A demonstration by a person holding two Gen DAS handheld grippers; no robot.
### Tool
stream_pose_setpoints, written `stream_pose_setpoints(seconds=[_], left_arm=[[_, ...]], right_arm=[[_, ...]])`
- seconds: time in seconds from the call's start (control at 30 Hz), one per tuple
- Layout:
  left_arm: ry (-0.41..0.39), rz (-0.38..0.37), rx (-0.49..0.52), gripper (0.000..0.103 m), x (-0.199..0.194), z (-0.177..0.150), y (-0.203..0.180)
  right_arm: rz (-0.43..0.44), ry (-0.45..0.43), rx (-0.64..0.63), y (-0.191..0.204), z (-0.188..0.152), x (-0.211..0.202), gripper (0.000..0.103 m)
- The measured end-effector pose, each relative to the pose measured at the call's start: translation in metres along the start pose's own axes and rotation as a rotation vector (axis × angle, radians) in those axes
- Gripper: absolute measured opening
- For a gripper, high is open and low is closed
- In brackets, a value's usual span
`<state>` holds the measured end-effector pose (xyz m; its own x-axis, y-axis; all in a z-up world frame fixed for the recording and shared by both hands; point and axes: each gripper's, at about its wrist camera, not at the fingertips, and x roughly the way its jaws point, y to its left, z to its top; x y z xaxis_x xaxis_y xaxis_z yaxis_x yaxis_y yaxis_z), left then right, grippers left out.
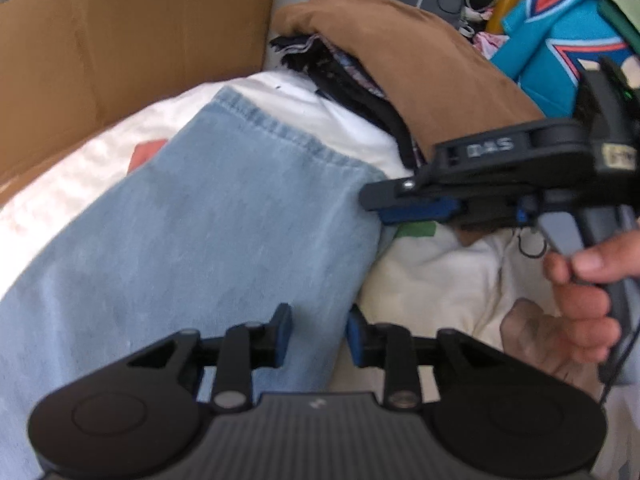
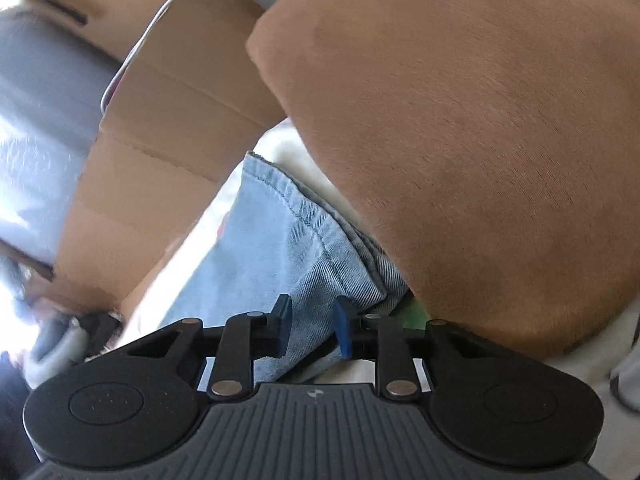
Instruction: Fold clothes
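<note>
A pair of light blue jeans (image 1: 200, 220) lies across white fabric (image 1: 344, 124), one leg's hem pointing away from me. My left gripper (image 1: 319, 334) sits low on the leg's right edge, its blue pads close together with denim between them. Held by a hand (image 1: 584, 292), my right gripper (image 1: 384, 204) comes in from the right and pinches the hem's near corner. In the right wrist view the jeans (image 2: 280, 240) run between the narrow pads of the right gripper (image 2: 313, 326).
A brown folded garment (image 1: 420, 60) tops a stack of dark clothes (image 1: 352, 80) just right of the hem, and fills the right wrist view (image 2: 460, 140). An open cardboard box (image 1: 120, 40) stands at the left. Cream fabric (image 1: 432, 280) lies lower right, a teal garment (image 1: 560, 40) upper right.
</note>
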<state>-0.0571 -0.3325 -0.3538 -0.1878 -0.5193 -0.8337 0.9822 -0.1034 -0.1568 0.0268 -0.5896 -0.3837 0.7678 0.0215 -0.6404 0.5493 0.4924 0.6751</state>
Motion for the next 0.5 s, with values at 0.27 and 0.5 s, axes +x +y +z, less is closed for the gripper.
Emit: stream_pose_setpoints(seconds=[0.27, 0.5], left_arm=[[-0.01, -0.008, 0.002, 0.024, 0.001, 0.006, 0.0], [0.012, 0.051, 0.051, 0.035, 0.0, -0.003, -0.003]], right_arm=[[0.082, 0.037, 0.076, -0.009, -0.011, 0.008, 0.048], [0.049, -0.016, 0.076, -0.012, -0.002, 0.009, 0.008]])
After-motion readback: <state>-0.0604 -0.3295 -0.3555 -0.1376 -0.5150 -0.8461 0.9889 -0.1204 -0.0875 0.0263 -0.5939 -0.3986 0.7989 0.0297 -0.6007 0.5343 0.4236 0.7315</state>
